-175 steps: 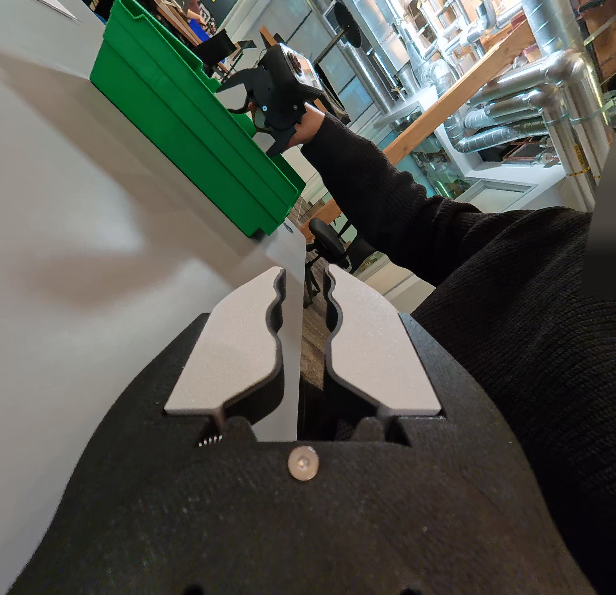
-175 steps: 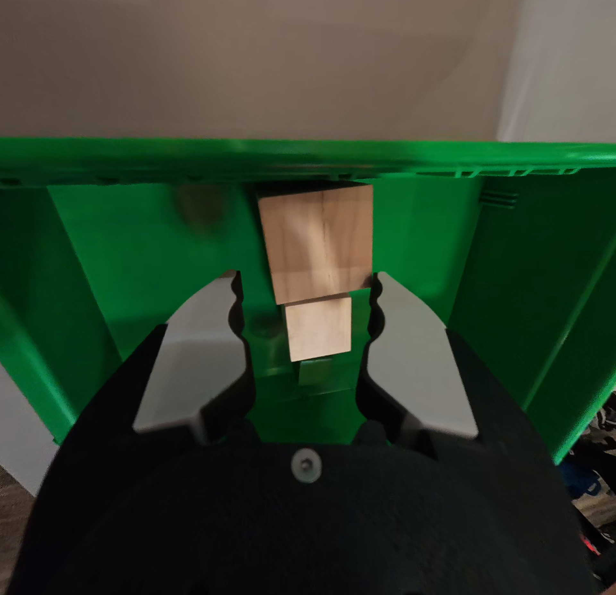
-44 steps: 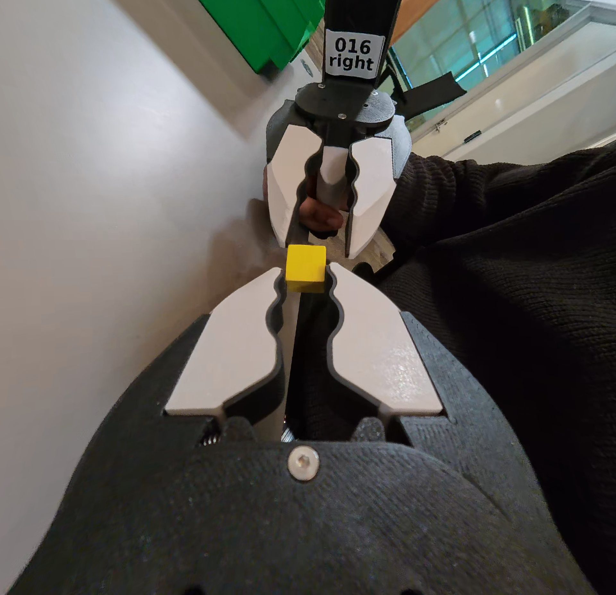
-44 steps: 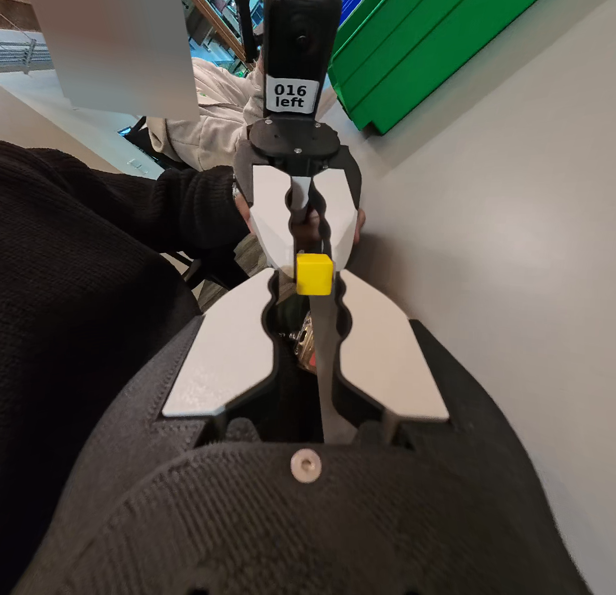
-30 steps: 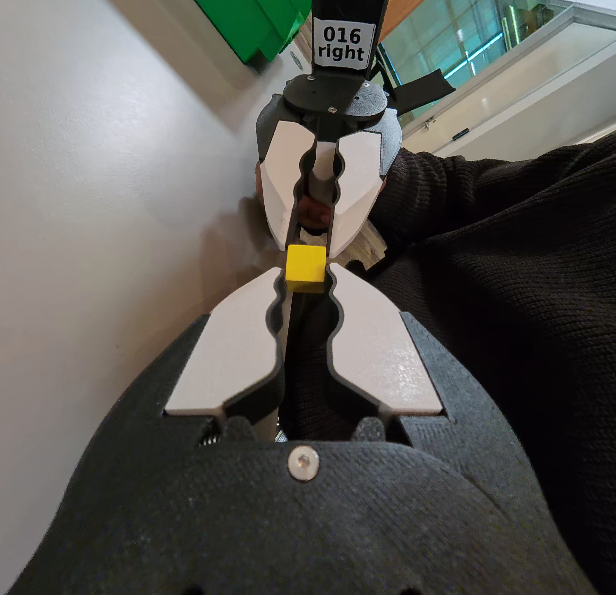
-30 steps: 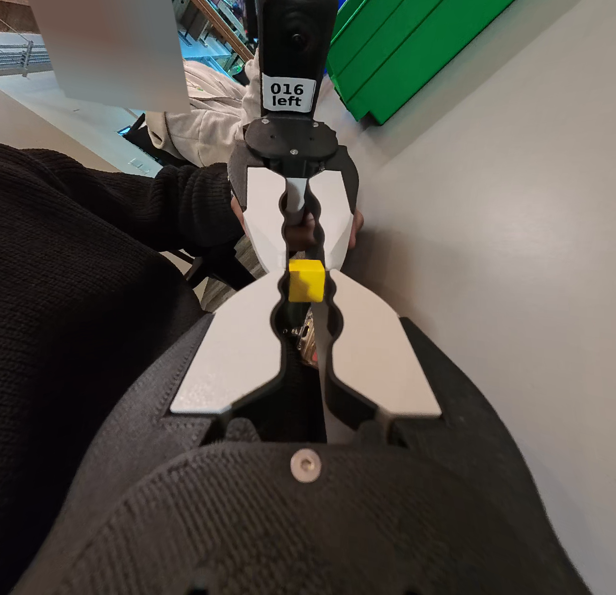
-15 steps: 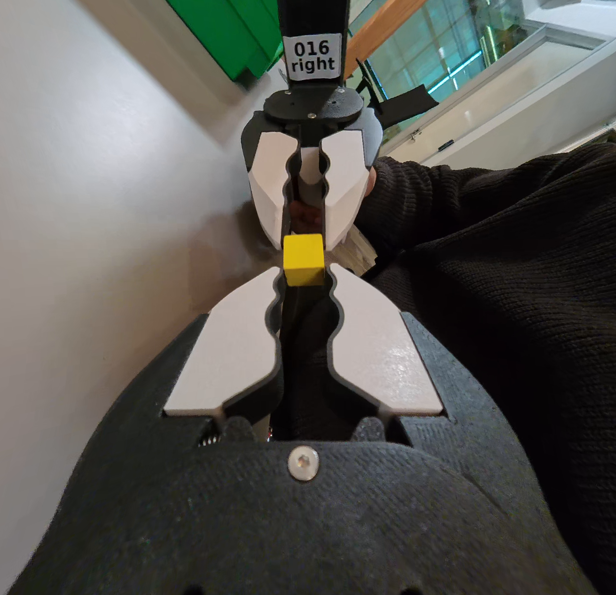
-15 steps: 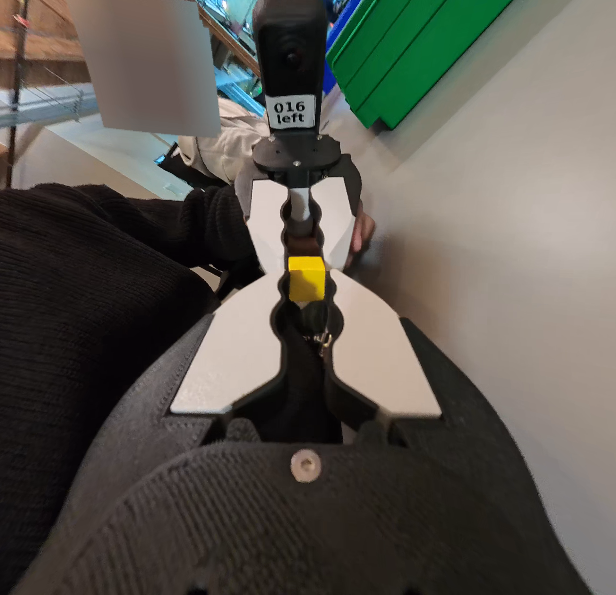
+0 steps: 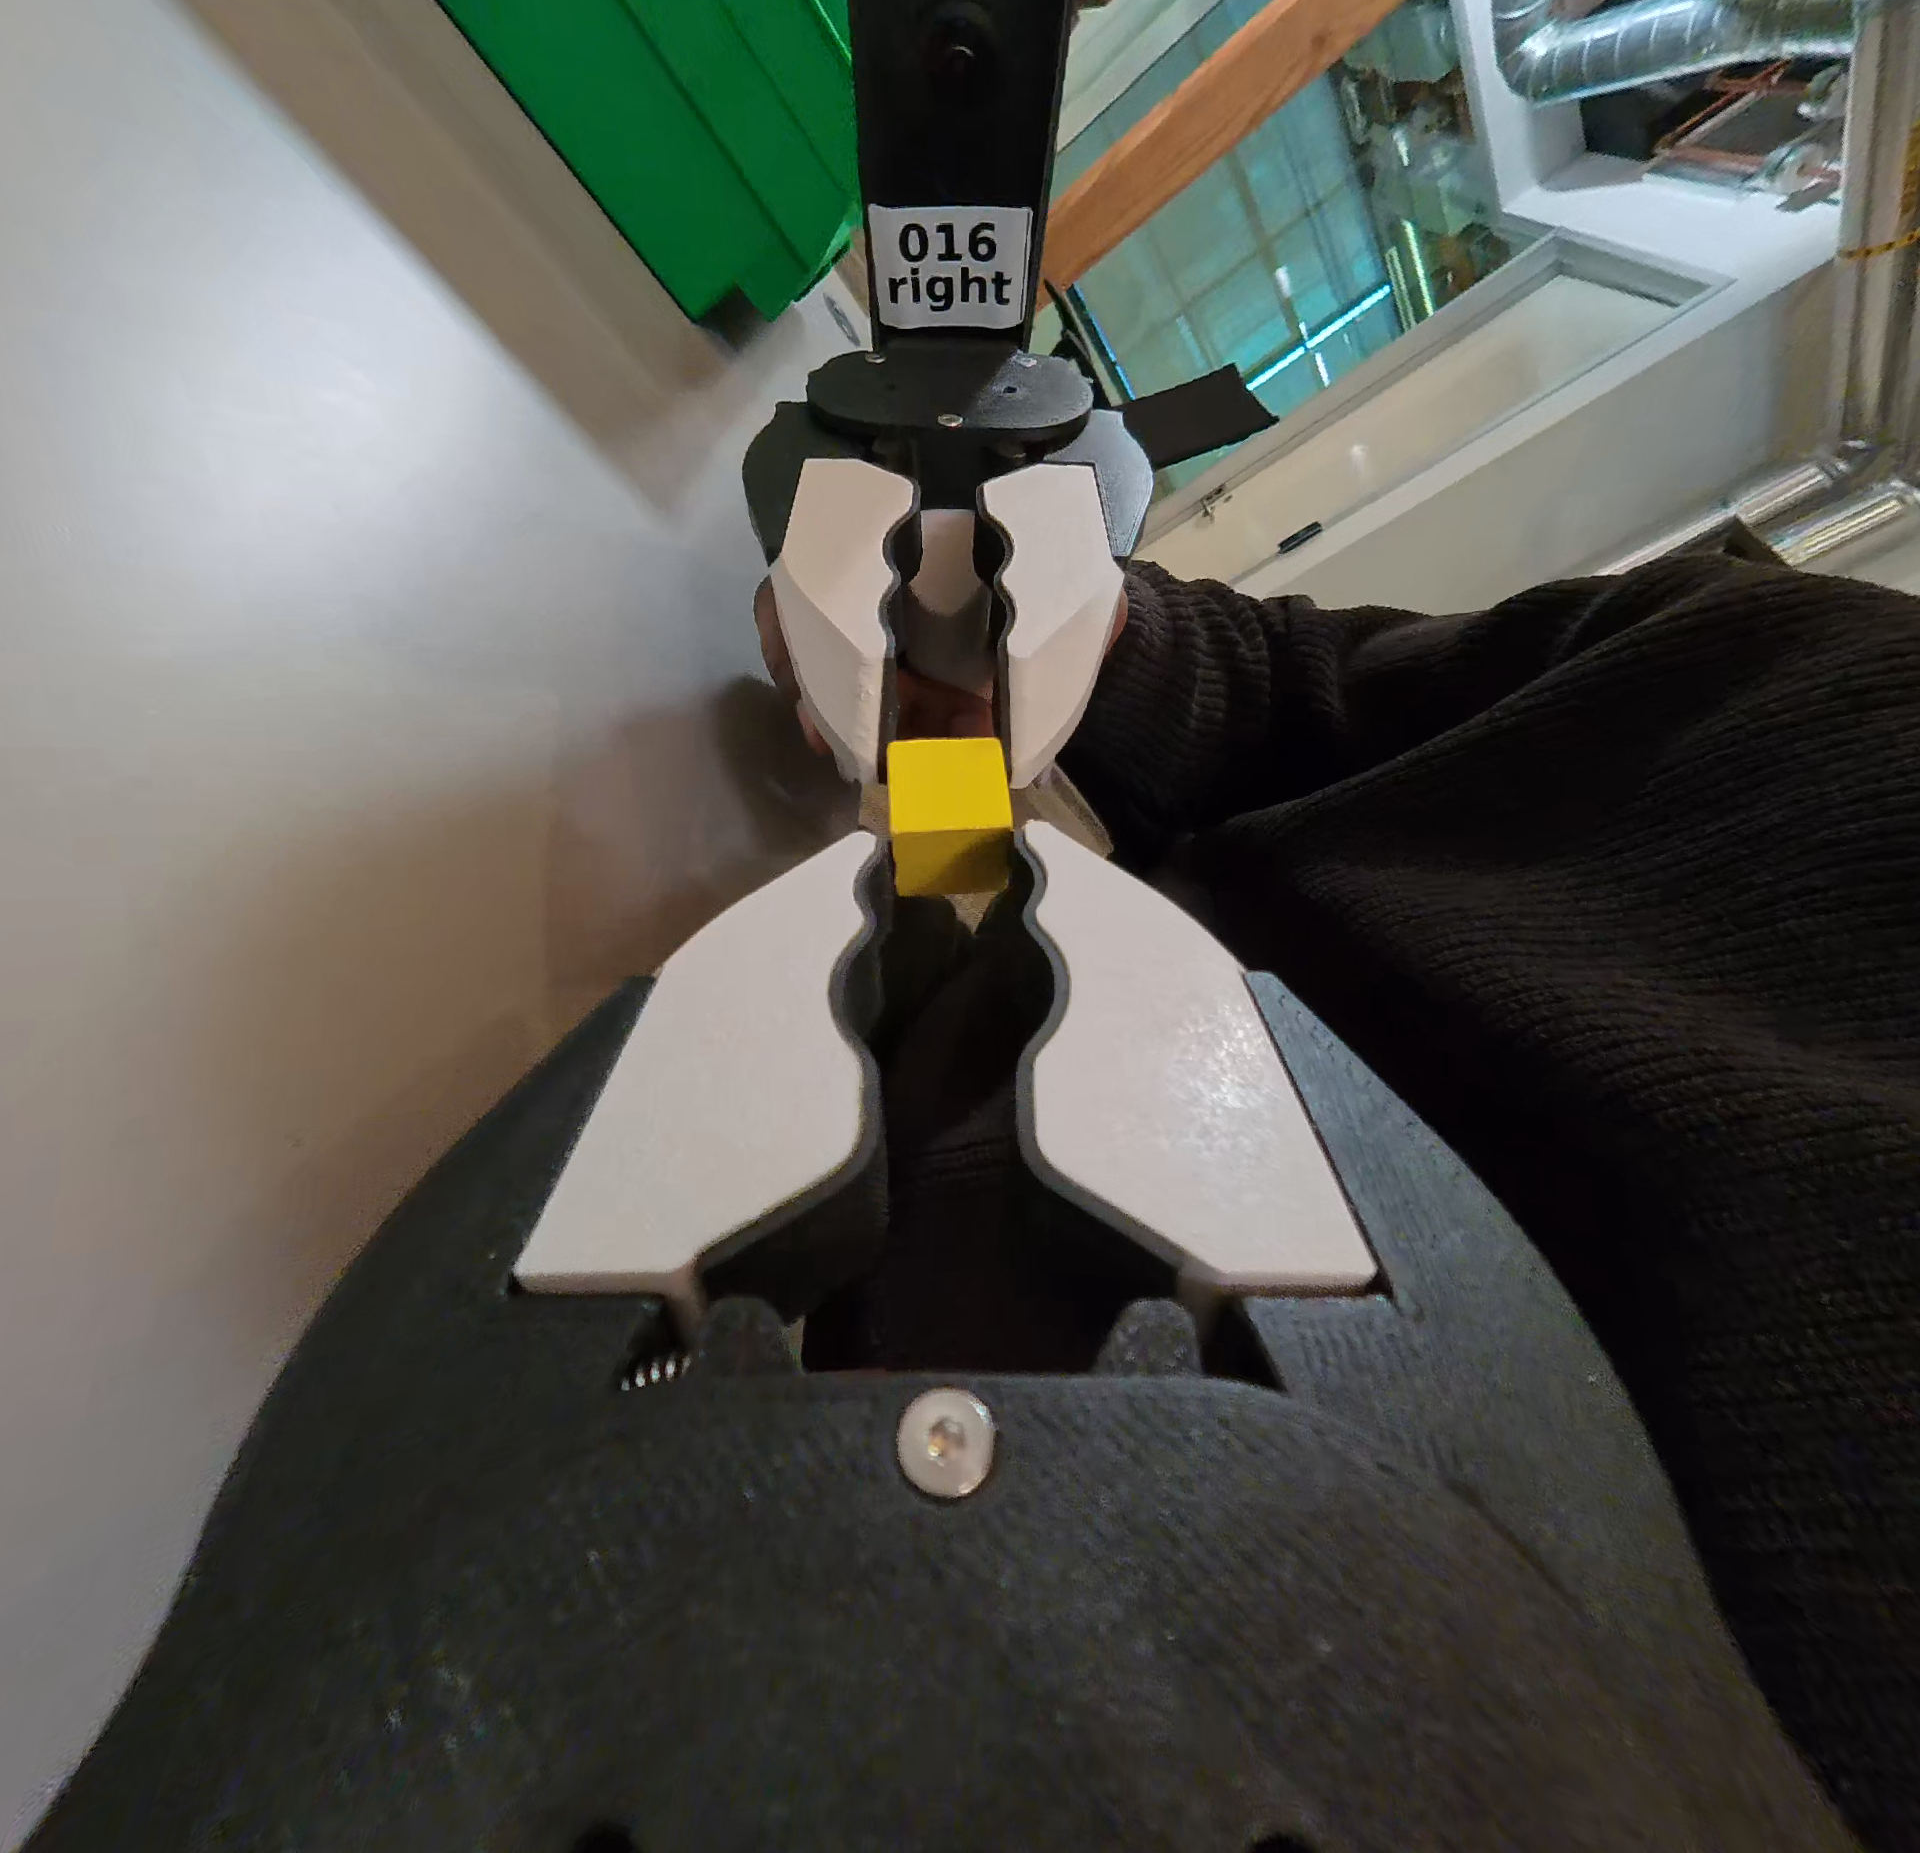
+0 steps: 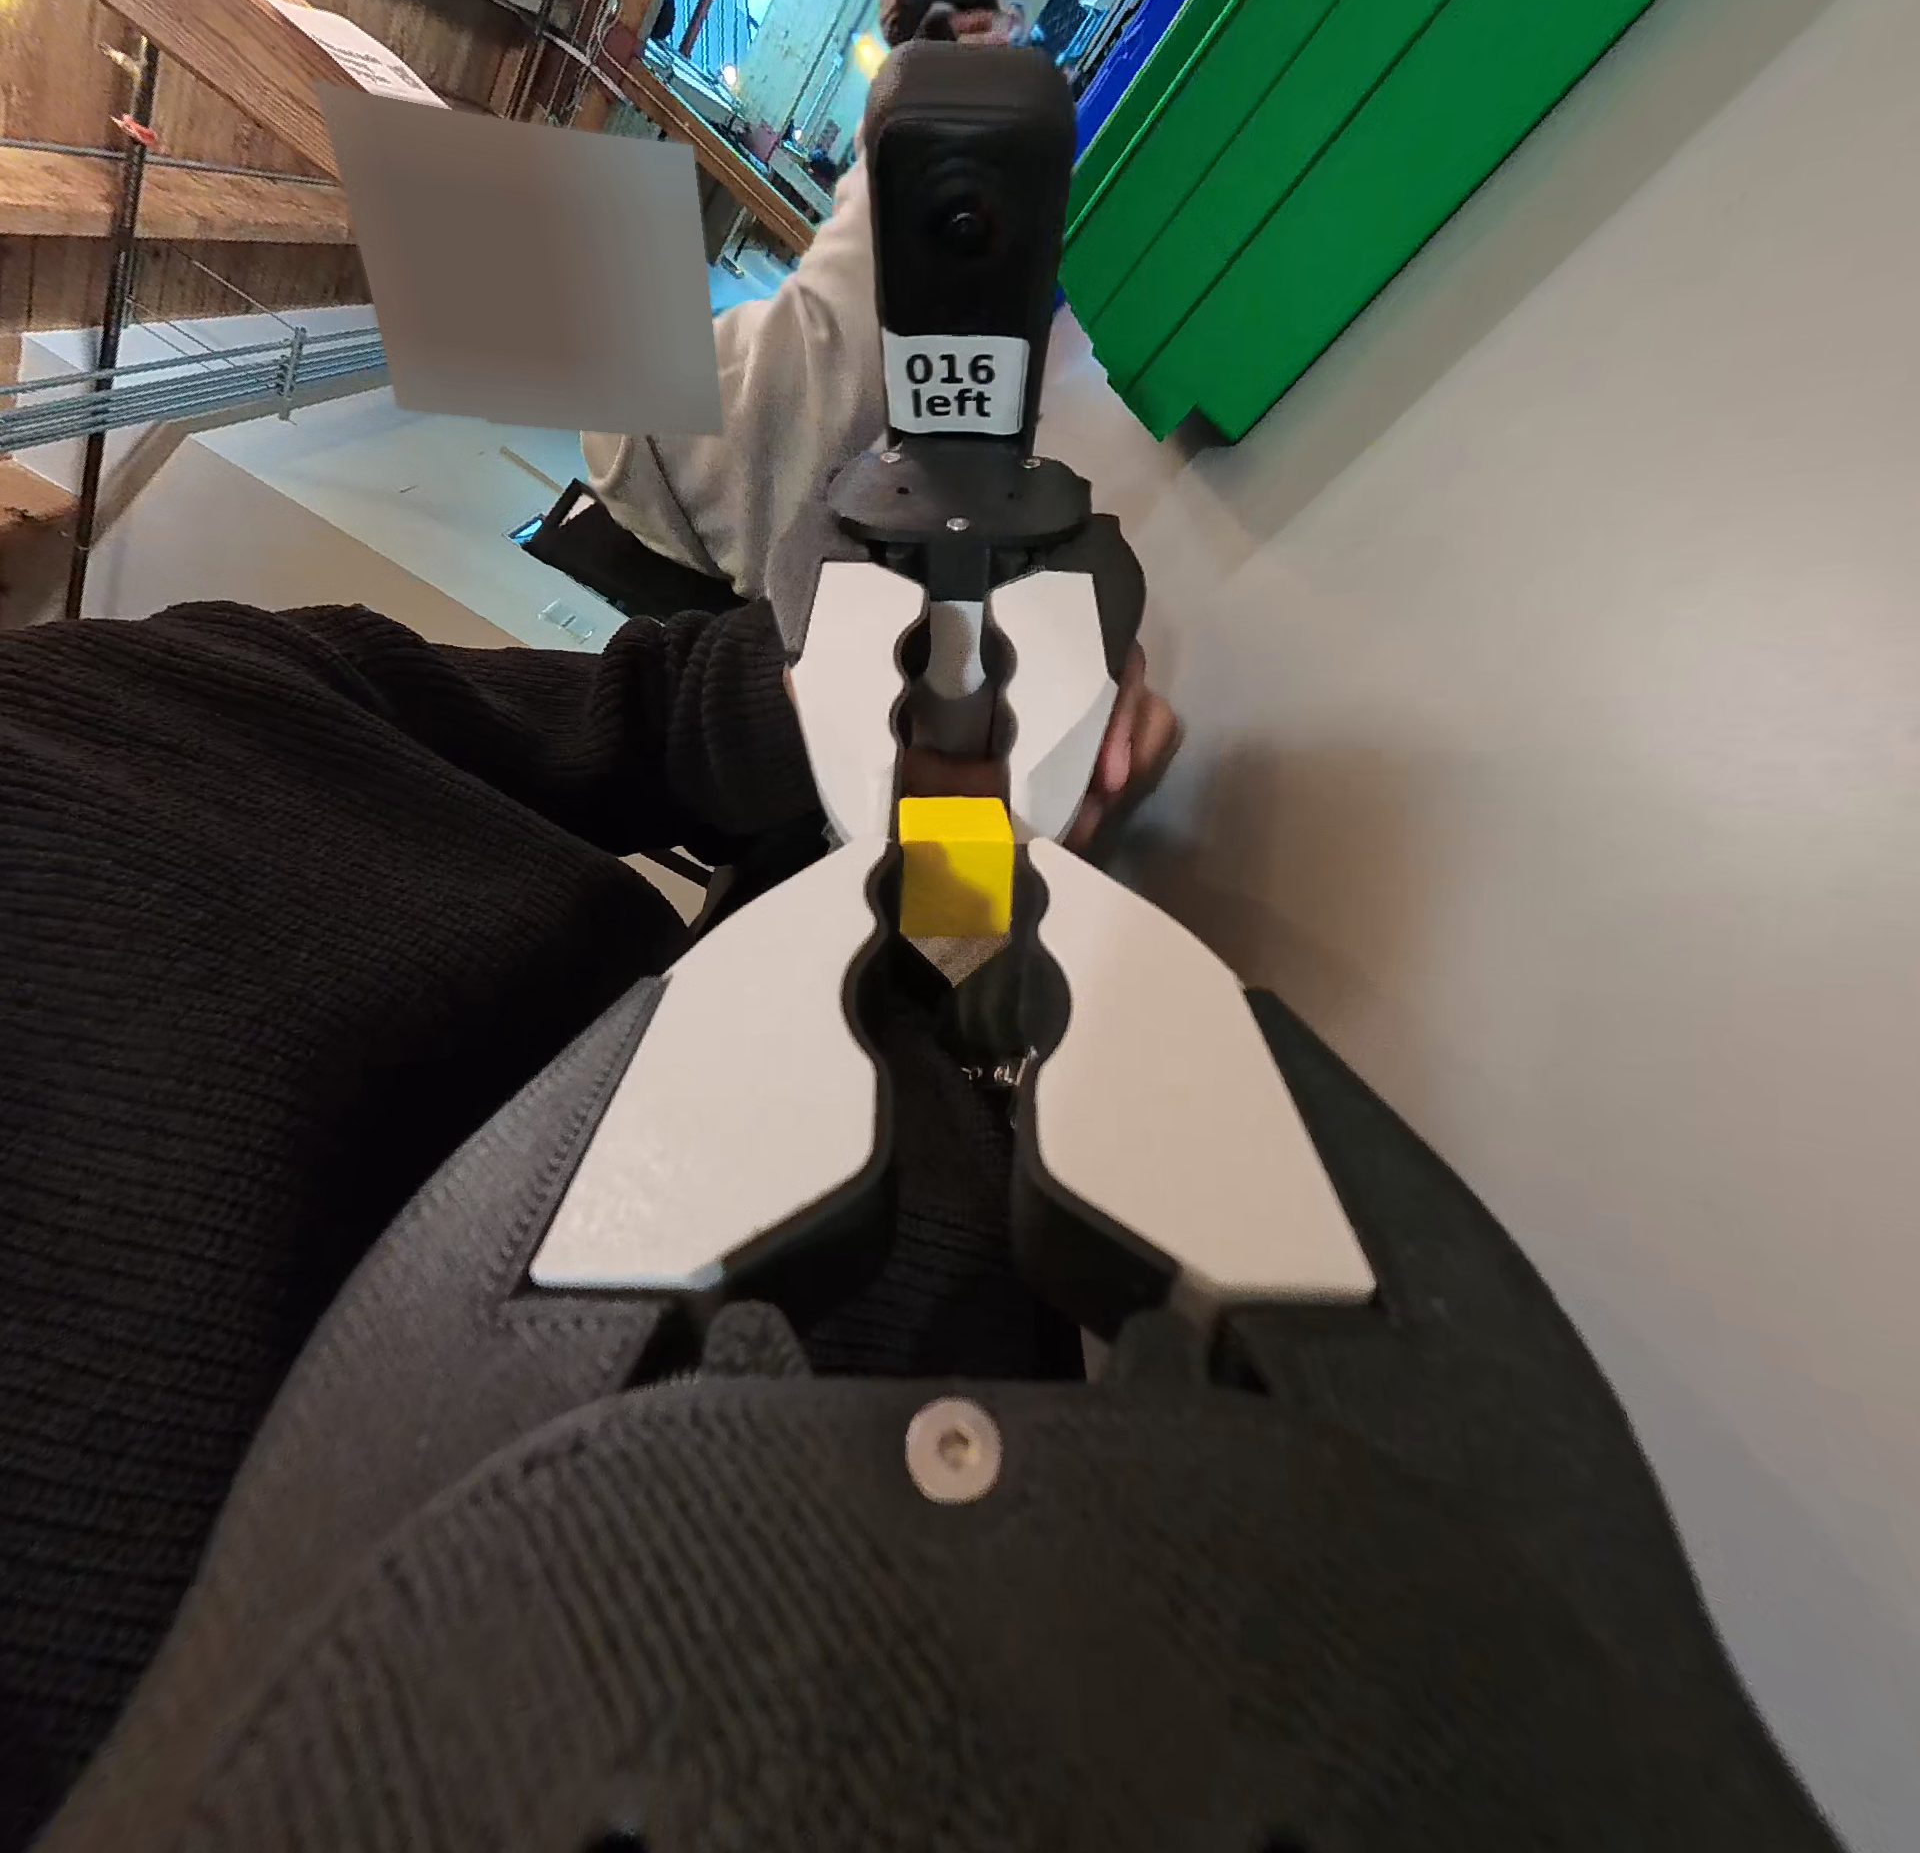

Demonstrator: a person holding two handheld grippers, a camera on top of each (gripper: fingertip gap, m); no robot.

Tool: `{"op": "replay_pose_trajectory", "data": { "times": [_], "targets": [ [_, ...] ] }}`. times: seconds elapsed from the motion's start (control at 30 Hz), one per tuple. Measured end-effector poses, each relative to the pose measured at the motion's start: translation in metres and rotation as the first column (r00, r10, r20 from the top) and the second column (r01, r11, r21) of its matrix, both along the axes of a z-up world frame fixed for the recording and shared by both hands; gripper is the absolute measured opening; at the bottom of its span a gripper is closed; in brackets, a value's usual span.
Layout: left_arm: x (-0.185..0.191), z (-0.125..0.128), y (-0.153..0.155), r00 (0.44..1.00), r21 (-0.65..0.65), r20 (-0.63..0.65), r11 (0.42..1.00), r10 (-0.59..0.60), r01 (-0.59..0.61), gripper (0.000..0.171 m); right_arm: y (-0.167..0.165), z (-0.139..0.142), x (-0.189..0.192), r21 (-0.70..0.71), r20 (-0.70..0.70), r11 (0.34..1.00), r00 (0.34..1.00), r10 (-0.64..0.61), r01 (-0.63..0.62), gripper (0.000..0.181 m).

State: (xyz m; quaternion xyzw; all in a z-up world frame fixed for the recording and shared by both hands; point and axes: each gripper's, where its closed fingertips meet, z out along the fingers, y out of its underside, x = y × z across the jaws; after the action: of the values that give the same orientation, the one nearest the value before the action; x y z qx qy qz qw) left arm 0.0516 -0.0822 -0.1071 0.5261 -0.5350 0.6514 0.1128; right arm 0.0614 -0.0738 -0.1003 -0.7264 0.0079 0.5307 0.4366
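A small yellow cube (image 9: pixel 951 816) is held in the air between my two grippers, which face each other tip to tip. My left gripper (image 9: pixel 948 853) is shut on its near part in the left wrist view. My right gripper (image 9: pixel 945 769) closes on its far part there. In the right wrist view the cube (image 10: pixel 956 878) sits between the fingertips of my right gripper (image 10: pixel 956 863), with my left gripper (image 10: pixel 951 816) just beyond. Both are held beside the edge of a pale table (image 9: pixel 260 660). Black knit sleeves (image 9: pixel 1507 868) reach to both grippers.
A green plastic bin (image 9: pixel 665 89) stands on the table farther off, and it also shows in the right wrist view (image 10: pixel 1299 172). A person in a light hooded top (image 10: pixel 748 432) sits behind the left gripper. Pipes and a wooden beam (image 9: pixel 1247 68) are in the background.
The right gripper left the green bin, came up facing the left one and closed its fingers on the yellow cube. Over the last second both grippers tilted slightly together.
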Motion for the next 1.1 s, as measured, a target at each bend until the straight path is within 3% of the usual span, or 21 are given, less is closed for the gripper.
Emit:
{"op": "replay_pose_trajectory", "data": {
  "times": [0.73,1.1],
  "targets": [
    [-0.008,-0.004,-0.008,0.997,0.099,0.040,0.993,-0.069,0.065,0.021,-0.008,-0.007,-0.013,-0.002,0.116,0.997,0.990,0.082,-0.082,0.021],
    [-0.008,-0.004,-0.007,0.997,0.096,0.037,0.993,-0.070,0.066,0.021,-0.008,-0.007,-0.013,0.013,0.089,0.996,0.993,0.082,-0.084,0.022]
  ]
}}
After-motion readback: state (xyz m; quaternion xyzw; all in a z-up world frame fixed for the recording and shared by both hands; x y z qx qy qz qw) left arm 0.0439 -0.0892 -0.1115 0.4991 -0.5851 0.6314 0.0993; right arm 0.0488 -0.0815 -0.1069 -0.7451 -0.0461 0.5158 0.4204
